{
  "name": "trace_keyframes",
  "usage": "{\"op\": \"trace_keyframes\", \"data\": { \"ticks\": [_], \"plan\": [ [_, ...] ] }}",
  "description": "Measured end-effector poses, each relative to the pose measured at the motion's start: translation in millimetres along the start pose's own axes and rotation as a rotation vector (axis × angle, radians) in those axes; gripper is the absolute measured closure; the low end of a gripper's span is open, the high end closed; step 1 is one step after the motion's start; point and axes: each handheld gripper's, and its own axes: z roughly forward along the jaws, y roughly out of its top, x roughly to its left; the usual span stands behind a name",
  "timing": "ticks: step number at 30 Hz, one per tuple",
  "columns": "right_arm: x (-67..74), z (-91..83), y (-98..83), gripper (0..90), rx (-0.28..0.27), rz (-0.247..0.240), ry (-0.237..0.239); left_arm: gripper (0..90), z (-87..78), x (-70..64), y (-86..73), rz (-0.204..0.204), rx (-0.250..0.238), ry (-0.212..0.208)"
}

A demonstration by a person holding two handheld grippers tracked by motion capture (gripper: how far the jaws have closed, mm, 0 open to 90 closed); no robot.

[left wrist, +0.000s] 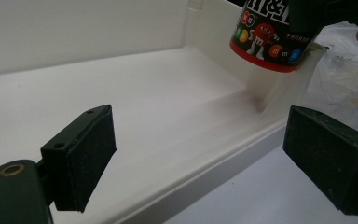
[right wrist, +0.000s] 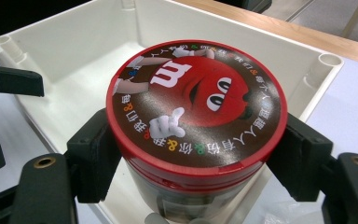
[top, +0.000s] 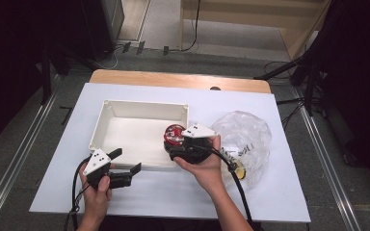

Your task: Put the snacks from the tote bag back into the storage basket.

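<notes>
A round candy tub [top: 175,133] with a red cartoon-face lid [right wrist: 196,100] is held over the near right corner of a white plastic bin [top: 144,104]. My right gripper [top: 179,144] is shut on the tub, one black pad pressed on each side just under the lid [right wrist: 196,158]. My left gripper [top: 126,161] is open at the bin's near wall, with nothing between its jaws [left wrist: 205,158]. From the left gripper view, the tub's printed side [left wrist: 268,44] hangs above the bin's floor [left wrist: 168,93].
A crumpled clear plastic bag [top: 244,137] lies right of the bin on the white table sheet [top: 279,192]. The bin's inside is bare. The wooden table edge [top: 173,79] runs behind. The left gripper's jaw [right wrist: 14,80] shows beside the bin's far wall.
</notes>
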Motion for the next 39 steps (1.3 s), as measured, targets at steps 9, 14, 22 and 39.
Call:
{"op": "trace_keyframes", "data": {
  "ticks": [9,14,22,39],
  "plan": [
    [0.2,2.1,-2.4,25.6,0.01,-0.009,-0.004,9.7,0.1,0.1,0.0,-0.001,0.001,0.001],
    [0.0,2.8,-3.7,25.6,0.016,-0.02,-0.015,9.6,-0.2,0.2,0.0,-0.003,-0.002,0.004],
    [-1.7,4.8,-5.0,25.6,0.029,-0.026,-0.016,9.6,-0.2,0.4,0.0,-0.004,0.001,0.005],
    [-1.6,8.2,-7.4,25.6,0.044,-0.049,-0.017,9.6,-0.1,1.0,0.0,-0.004,0.001,0.004]
  ]
}}
